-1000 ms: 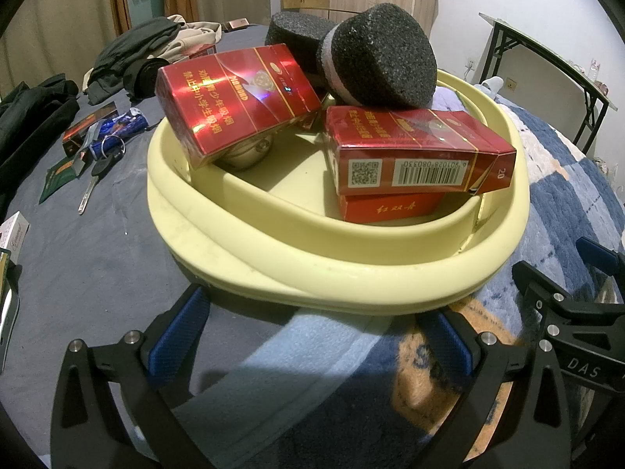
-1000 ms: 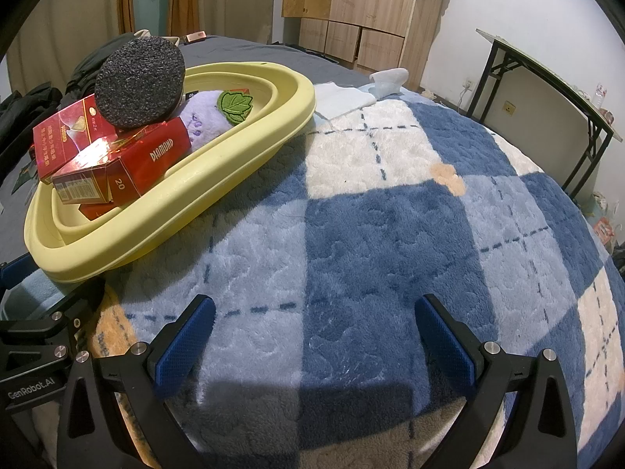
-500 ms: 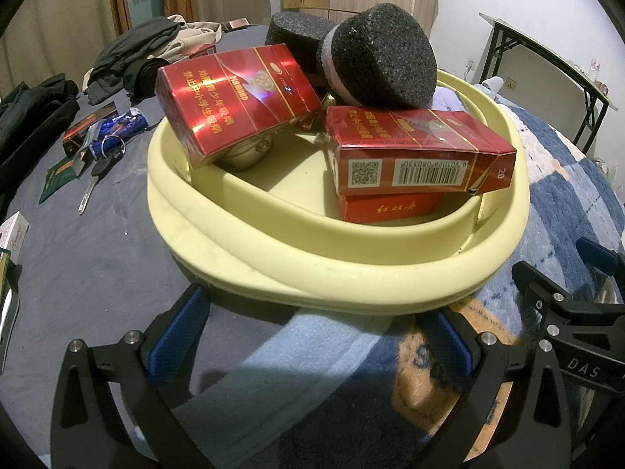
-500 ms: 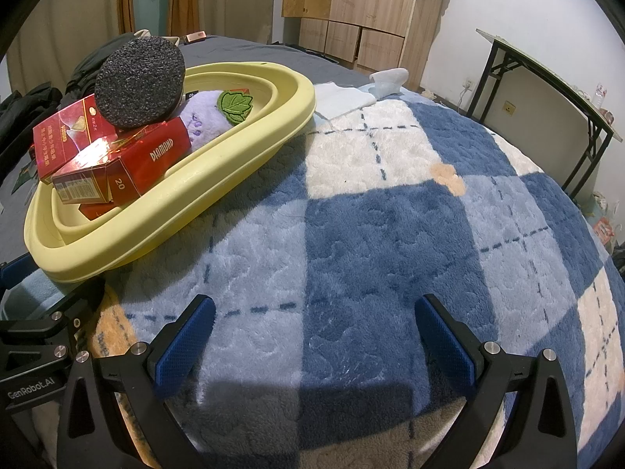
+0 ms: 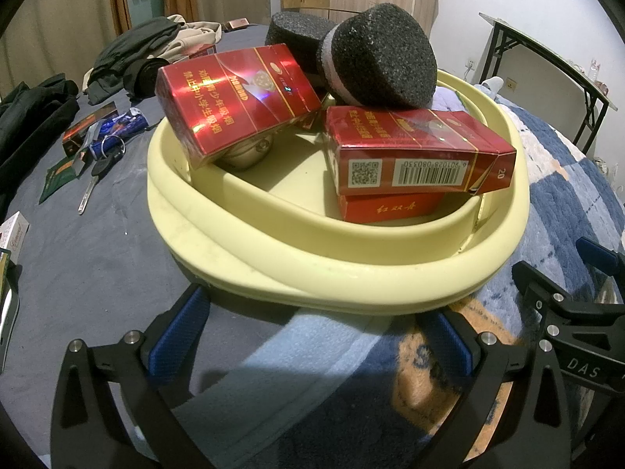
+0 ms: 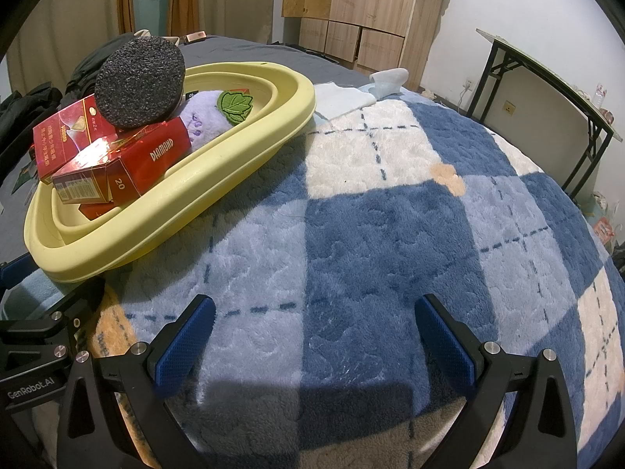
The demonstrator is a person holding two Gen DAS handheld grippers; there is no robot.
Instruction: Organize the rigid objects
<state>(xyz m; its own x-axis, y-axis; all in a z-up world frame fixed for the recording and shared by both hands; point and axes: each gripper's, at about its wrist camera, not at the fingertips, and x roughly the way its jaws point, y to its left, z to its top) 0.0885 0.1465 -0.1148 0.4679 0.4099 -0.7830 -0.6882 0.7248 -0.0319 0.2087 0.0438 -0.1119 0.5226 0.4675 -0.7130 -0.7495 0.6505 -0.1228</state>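
A pale yellow basin (image 5: 336,269) sits on the bed and holds red cigarette boxes (image 5: 234,101), a barcode box (image 5: 414,152), black round sponges (image 5: 379,62) and a metal object (image 5: 250,152). In the right wrist view the basin (image 6: 218,179) also holds a purple plush (image 6: 203,121) with a green leaf (image 6: 234,105). My left gripper (image 5: 312,340) is open and empty just in front of the basin's near rim. My right gripper (image 6: 312,340) is open and empty over the blue checked blanket (image 6: 390,234), to the right of the basin.
On the grey sheet left of the basin lie keys (image 5: 101,168), a blue packet (image 5: 121,125), small boxes (image 5: 86,129) and dark clothes (image 5: 129,54). A folding table (image 6: 547,78) and wooden cabinets (image 6: 359,8) stand beyond the bed.
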